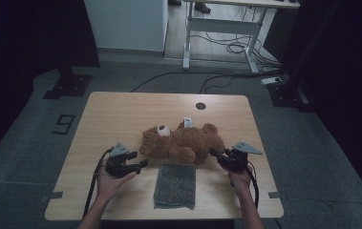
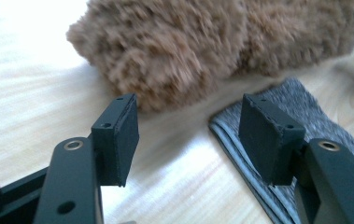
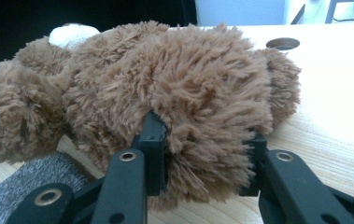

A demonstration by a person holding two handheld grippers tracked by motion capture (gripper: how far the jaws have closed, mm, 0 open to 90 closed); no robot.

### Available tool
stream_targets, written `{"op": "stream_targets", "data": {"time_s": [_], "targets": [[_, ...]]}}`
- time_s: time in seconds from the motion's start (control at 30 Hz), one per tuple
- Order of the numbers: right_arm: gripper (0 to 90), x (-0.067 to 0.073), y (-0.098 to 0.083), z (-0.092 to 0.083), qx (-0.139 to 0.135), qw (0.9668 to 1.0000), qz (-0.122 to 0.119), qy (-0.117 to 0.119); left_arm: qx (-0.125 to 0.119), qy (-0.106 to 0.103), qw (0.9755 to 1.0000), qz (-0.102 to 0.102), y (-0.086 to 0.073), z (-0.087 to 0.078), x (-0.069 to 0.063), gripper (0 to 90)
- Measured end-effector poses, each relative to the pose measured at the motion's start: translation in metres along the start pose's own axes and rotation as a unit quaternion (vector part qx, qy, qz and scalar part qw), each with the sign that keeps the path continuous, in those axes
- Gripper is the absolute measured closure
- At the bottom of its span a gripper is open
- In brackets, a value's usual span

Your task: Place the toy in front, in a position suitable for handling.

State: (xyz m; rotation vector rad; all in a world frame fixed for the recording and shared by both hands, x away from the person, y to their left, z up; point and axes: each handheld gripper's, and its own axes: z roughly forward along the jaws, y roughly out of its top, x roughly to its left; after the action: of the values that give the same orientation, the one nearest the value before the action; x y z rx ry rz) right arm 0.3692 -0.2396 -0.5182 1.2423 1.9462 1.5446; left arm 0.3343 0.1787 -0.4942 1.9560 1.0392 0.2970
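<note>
Teddy bear (image 1: 181, 142): lies on its side mid-surface (image 1: 121, 109), just behind the folded grey cloth (image 1: 175, 186). Your right hand-held gripper (image 3: 202, 158) is clamped on one plush limb; your left hand-held gripper (image 2: 188, 135) stands released, nothing between its jaws, near the head end. Judged early: bear gripped, cloth untouched.

Both forearms came in from the near edge. The left hand (image 1: 113, 180) held the left tongs (image 1: 140, 165) low over the tabletop, pointing right, jaws standing well apart with nothing between them. The right hand (image 1: 239, 178) held the right tongs (image 1: 215, 155) pointing left, jaws pressed into brown fur on both sides.
</note>
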Motion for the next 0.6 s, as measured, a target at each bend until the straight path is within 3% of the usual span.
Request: {"op": "stream_targets", "data": {"time_s": [0.27,0.43,0.6], "targets": [[63.6,-0.001,-0.006,0.001,-0.001,0.9999,0.014,0.003,0.017,-0.009,0.9998,0.007,-0.008,0.010,-0.004,35.6],[63.3,-0.003,-0.007,0.002,0.002,0.9999,0.015,0.002,0.016,-0.011,0.9998,0.010,-0.009,0.011,-0.005,35.1],[62.7,-0.002,-0.007,0.001,0.004,0.9999,0.010,0.000,0.024,-0.028,0.9992,0.016,-0.009,0.016,-0.015,34.3]]}}
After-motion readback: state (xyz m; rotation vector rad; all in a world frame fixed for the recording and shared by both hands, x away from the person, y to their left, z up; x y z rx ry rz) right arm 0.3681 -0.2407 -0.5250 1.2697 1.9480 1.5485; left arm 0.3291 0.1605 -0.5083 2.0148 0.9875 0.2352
